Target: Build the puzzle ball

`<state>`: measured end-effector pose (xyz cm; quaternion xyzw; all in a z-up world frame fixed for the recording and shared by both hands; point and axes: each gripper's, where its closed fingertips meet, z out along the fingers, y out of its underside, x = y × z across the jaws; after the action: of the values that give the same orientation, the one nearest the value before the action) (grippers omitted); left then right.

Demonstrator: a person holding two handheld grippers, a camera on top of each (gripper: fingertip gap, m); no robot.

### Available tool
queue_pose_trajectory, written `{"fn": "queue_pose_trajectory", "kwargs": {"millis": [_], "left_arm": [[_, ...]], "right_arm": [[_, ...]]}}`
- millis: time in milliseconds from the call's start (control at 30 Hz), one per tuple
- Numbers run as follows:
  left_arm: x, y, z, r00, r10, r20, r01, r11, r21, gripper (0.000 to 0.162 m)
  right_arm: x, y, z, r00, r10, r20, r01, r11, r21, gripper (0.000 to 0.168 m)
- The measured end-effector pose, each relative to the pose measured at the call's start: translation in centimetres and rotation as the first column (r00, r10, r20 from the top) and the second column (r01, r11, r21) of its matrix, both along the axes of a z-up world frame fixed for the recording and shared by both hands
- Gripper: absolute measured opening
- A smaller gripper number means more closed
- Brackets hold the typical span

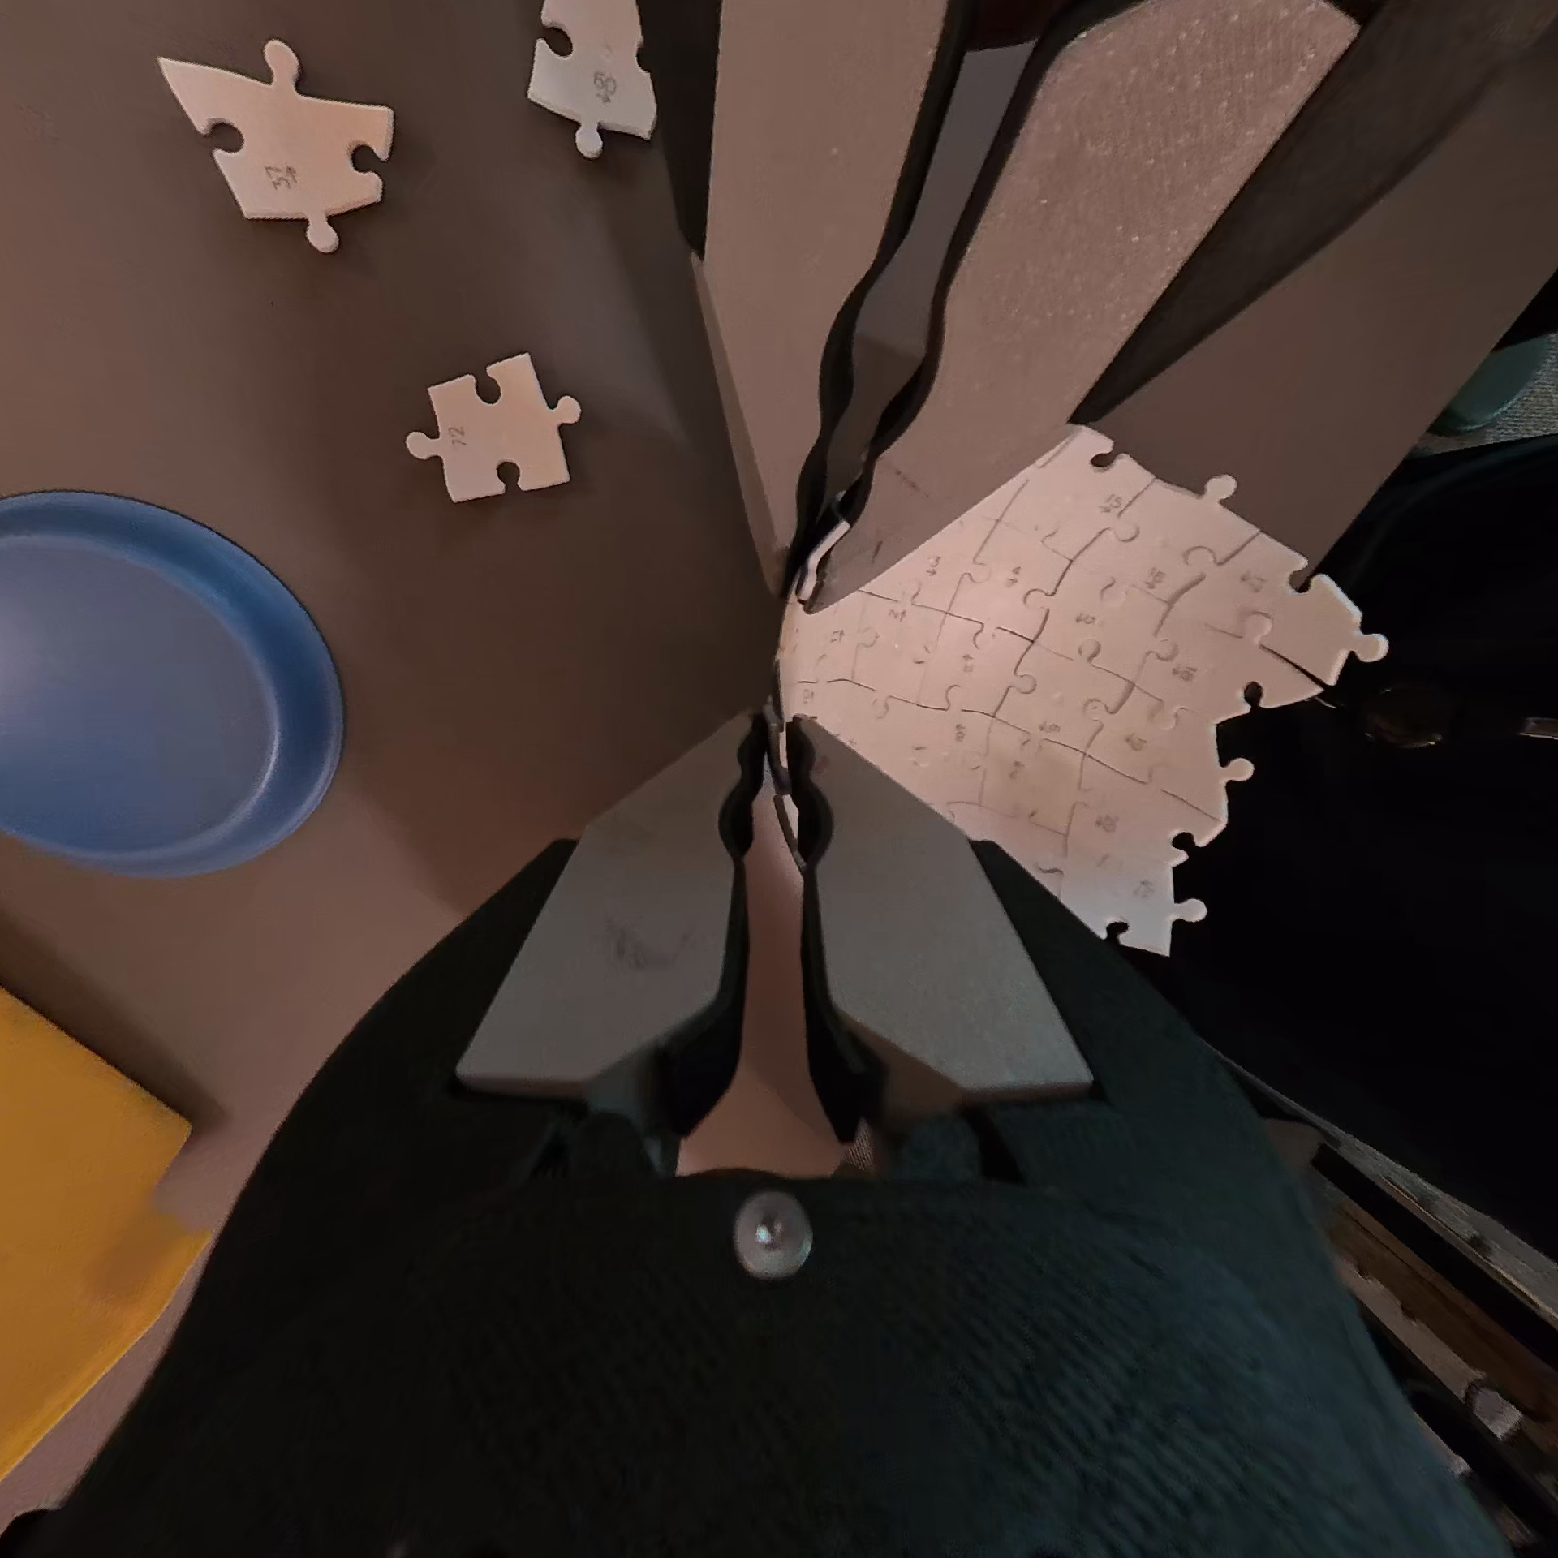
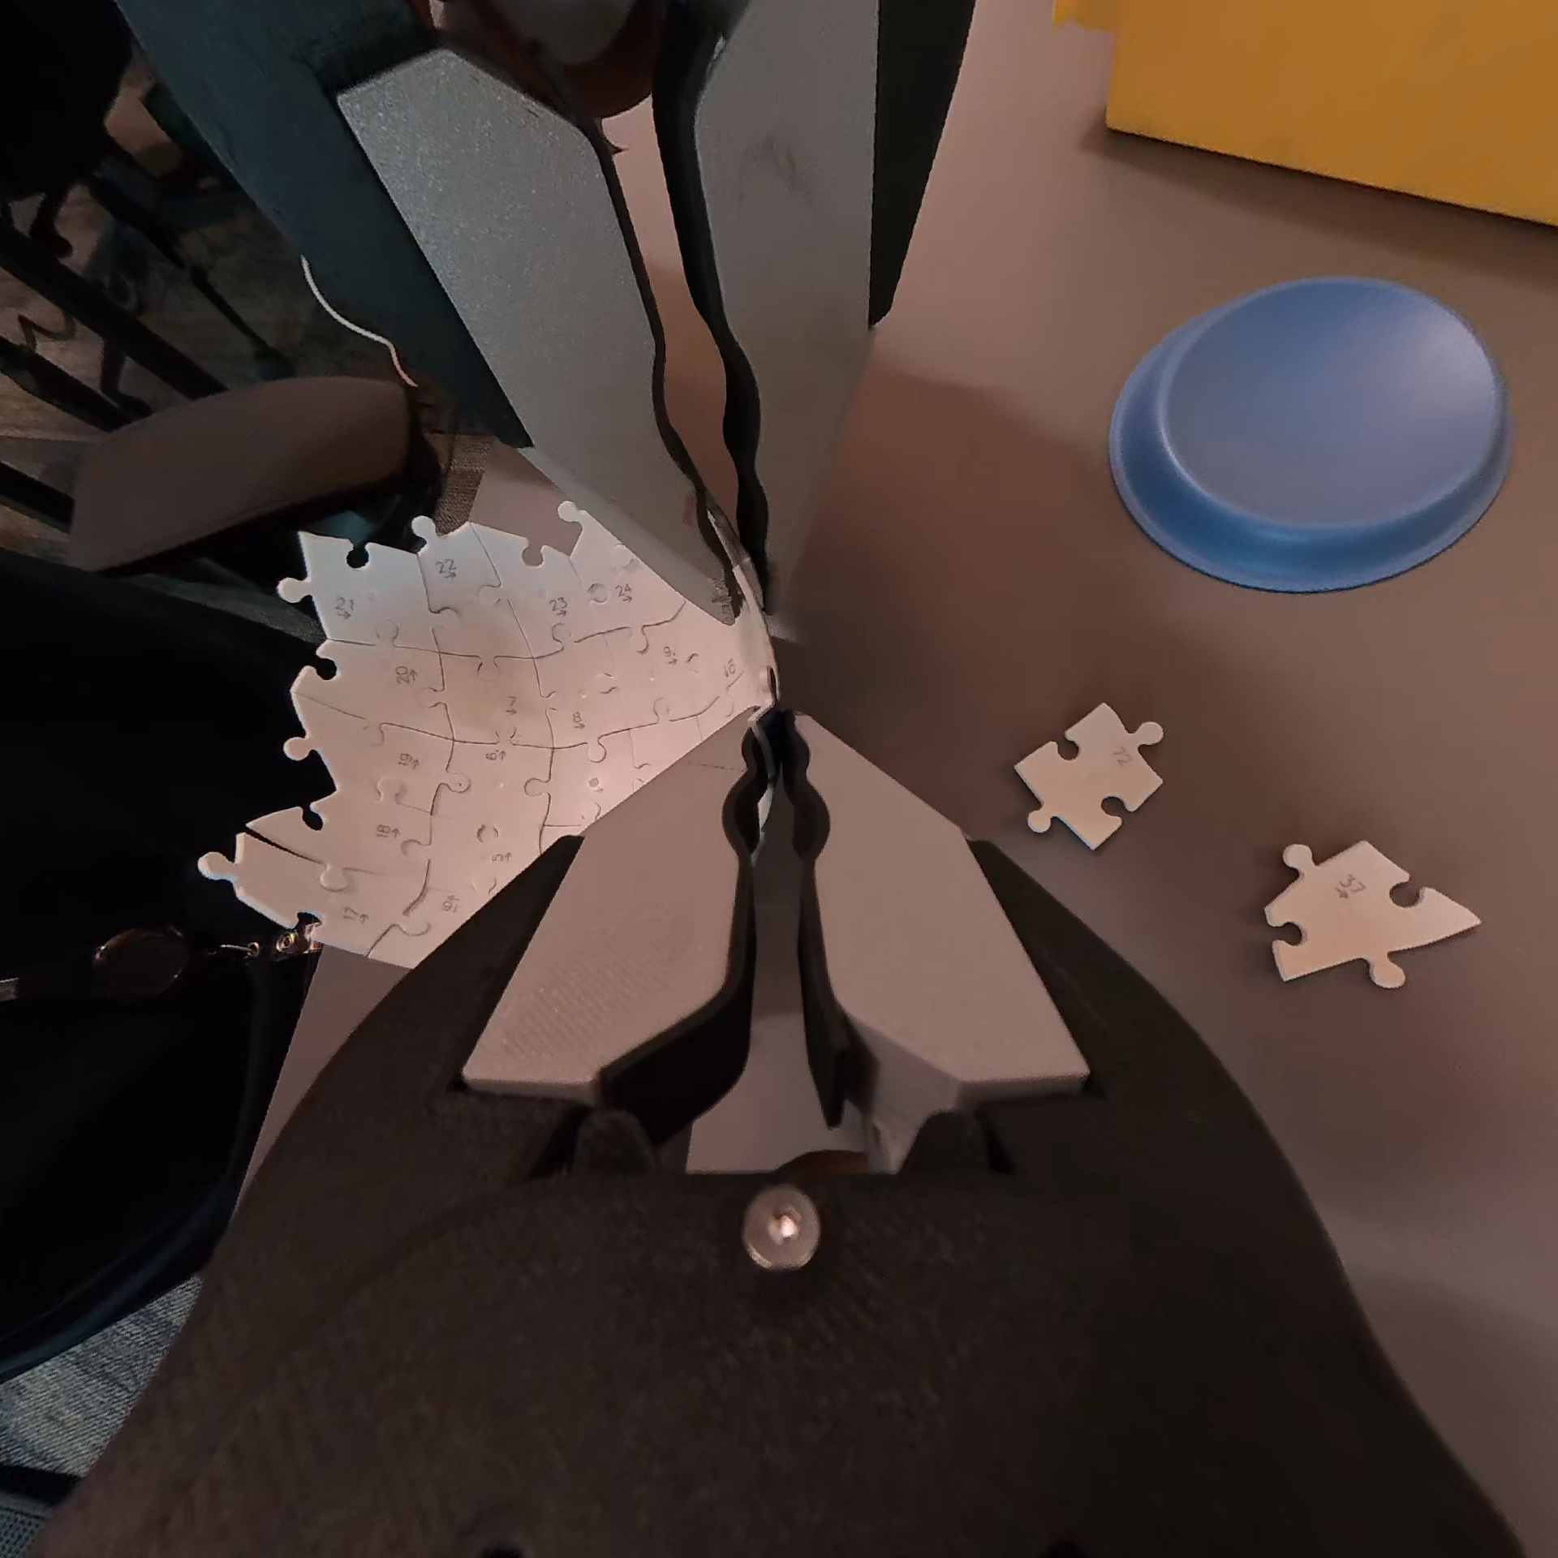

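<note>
Beside the blue dish [image 2: 1311, 438], toward the table's near edge, the half-built puzzle ball [image 2: 472, 717] hung as a curved white shell of joined pieces, pinched from two sides. The right gripper [image 2: 771, 742] was closed narrowly on the shell's rim, its dark ridged pads nearly meeting over the thin edge. The left gripper [image 1: 776, 742] was likewise drawn narrow on that rim, and in each wrist view the other tool came down from above to meet it at almost the same spot. The shell spread away from the dish, out past the brown table [image 2: 1096, 1265] and over a dark area off the table; its far border was ragged with knobs and sockets, and a seam near one outer piece gaped a little.

Three loose pieces lay flat on the table on the dish's side of the grippers. A squarish piece [image 1: 493, 426] sat nearest the pinch point, between the grippers and the dish, clear of both. A larger pointed piece [image 1: 282, 143] lay farther out, well apart from the squarish one, and a third piece [image 1: 594, 72] lay near the frame's top edge in the left wrist view. Bare tabletop ran between all three and around the dish. A yellow block [image 1: 76, 1180] stood beyond the dish, apart from it.
</note>
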<state>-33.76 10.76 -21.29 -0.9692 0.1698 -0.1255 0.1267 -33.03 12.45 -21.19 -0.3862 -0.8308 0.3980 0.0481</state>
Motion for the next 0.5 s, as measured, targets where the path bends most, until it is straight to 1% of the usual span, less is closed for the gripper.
{"fn": "queue_pose_trajectory", "kwargs": {"millis": [233,333,500], "left_arm": [[-0.13,0.45,0.04,0.999,0.03,0.018,-0.03,0.999,0.042,0.0],[0.02,0.46,-0.01,0.997,0.052,0.06,-0.054,0.998,0.038,0.0],[0.15,0.45,-0.11,0.995,0.061,0.08,-0.063,0.998,0.022,0.0]], "right_arm": [[-0.02,0.28,0.08,1.0,-0.015,-0.006,0.014,1.0,-0.006,0.0],[0.1,0.23,0.08,1.0,-0.005,-0.004,0.005,1.0,0.001,0.0],[0.1,0.15,0.04,1.0,0.002,-0.007,-0.002,1.0,-0.007,0.0]]}}
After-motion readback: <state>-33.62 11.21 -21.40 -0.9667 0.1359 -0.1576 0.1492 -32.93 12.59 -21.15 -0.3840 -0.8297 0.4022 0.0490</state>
